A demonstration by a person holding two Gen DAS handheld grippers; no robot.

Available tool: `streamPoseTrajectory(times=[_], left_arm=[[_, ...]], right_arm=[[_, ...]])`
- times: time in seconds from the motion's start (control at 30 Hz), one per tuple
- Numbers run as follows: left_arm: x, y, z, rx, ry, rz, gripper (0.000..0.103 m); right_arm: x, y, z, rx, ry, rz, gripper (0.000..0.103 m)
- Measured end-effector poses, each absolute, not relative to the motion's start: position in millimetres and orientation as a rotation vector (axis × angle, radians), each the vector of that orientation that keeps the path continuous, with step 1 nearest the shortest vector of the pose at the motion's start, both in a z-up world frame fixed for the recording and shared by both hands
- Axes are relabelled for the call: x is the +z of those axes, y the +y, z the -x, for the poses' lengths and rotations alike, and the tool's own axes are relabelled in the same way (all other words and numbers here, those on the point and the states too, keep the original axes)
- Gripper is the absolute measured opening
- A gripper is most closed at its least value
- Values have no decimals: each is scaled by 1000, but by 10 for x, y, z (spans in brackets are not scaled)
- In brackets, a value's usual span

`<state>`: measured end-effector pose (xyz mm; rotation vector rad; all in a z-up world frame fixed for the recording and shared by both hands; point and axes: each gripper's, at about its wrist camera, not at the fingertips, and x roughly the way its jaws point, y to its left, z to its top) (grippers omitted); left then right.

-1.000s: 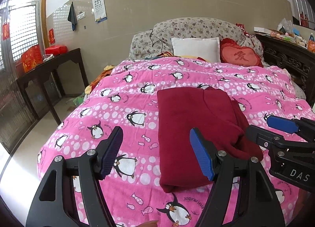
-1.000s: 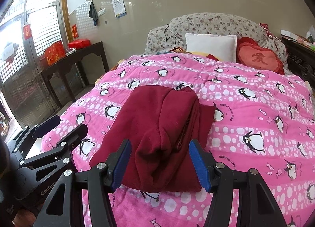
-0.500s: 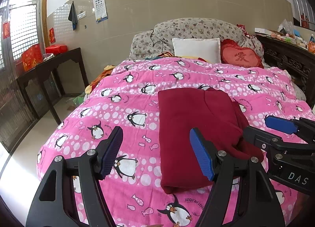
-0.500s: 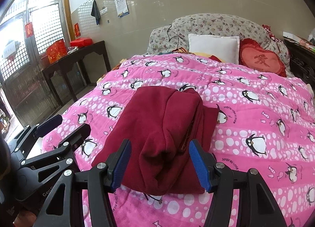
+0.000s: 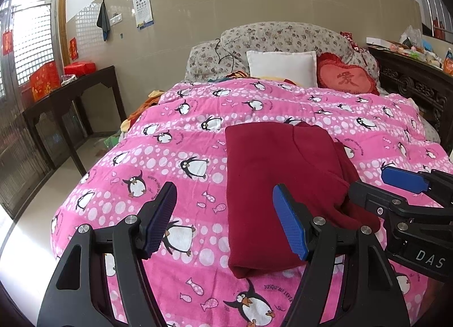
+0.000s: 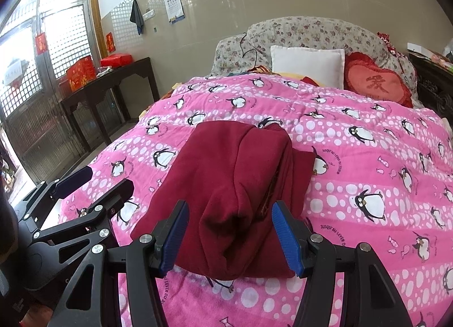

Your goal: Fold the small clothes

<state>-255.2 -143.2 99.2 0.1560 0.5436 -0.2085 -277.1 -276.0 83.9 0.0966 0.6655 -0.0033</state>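
Here, a dark red garment (image 5: 283, 182), folded into a rough rectangle, lying on the pink penguin blanket (image 5: 181, 134) toward the near end of the bed. Left gripper (image 5: 225, 223) held above the blanket with jaws spread wide and nothing between the pads, the left pad over bare blanket, the right pad overlapping the garment's near edge in the left wrist view; touching the cloth or floating over it, impossible to say. Right gripper (image 6: 229, 237) likewise spread, jaws to either side of a bunched, raised fold at the garment's near end, the cloth filling the gap without being pinched; contact with either pad hard to judge. Garment's near right corner hidden behind the right gripper's frame (image 5: 396, 208) in the left wrist view, and its near hem cut off by the black fingers in the right wrist view. Layers under the top fold not readable. Farther back, a white pillow (image 5: 281, 67) and a red heart cushion (image 5: 346, 79) against floral bedding, a dark side table (image 6: 113, 83) with red boxes along the wall, its legs blurred by lens distortion.
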Motion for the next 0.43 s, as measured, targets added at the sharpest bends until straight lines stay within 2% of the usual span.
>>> streamPoseTrajectory(times=[0.43], left_arm=[[853,-1433,2313,-223,585,-157,71]], right_arm=[[756,-2892,2688,-12,685,-118,59]])
